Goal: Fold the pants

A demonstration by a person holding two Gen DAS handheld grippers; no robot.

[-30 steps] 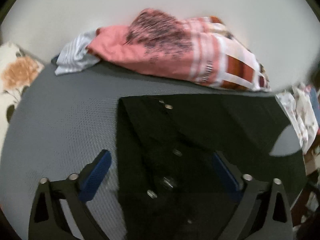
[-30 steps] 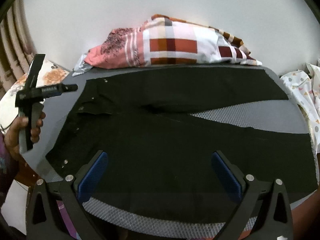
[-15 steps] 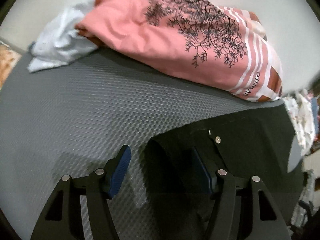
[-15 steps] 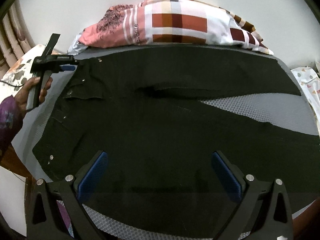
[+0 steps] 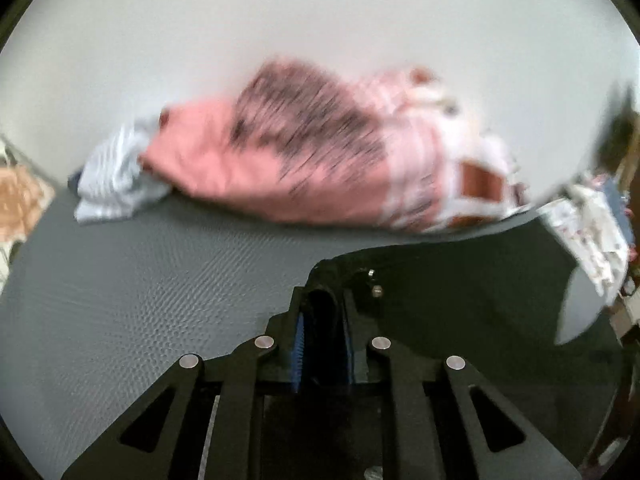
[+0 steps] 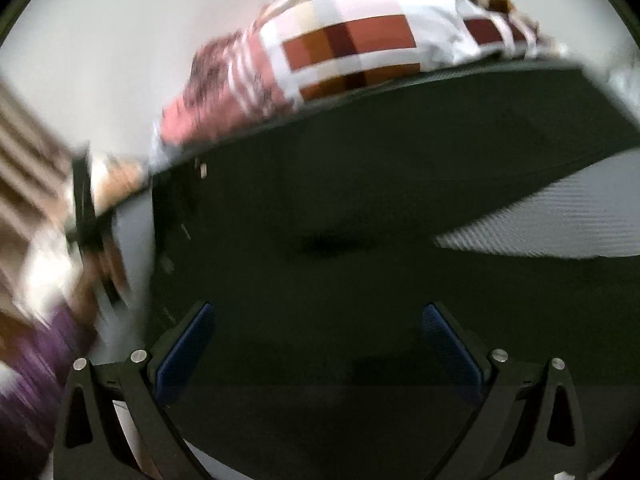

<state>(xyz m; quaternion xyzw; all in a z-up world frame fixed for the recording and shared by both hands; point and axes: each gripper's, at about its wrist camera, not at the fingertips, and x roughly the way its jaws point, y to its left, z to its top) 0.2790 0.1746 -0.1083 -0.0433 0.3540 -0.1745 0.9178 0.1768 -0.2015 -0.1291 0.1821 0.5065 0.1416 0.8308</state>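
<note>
Black pants (image 6: pixel 360 208) lie spread flat on a grey textured surface (image 5: pixel 140 288), one leg running along the far edge. In the left wrist view my left gripper (image 5: pixel 323 304) is shut on a bunched corner of the pants' waistband (image 5: pixel 440 304), with metal studs beside its tips. My right gripper (image 6: pixel 316 340) hovers open low over the middle of the pants, nothing between its blue pads (image 6: pixel 186 348). The right wrist view is blurred; at its left edge a hand in a purple sleeve holds the left gripper (image 6: pixel 86 216).
A pink printed and checked bedding pile (image 5: pixel 320 160) lies along the far edge against a white wall, with a pale striped cloth (image 5: pixel 116 184) at its left. Patterned fabric (image 5: pixel 596 232) hangs off the right side. A floral cushion (image 5: pixel 16 200) sits at the left.
My left gripper closed from wide open onto the waistband corner and drew back. My right gripper moved lower and closer over the pants, still open.
</note>
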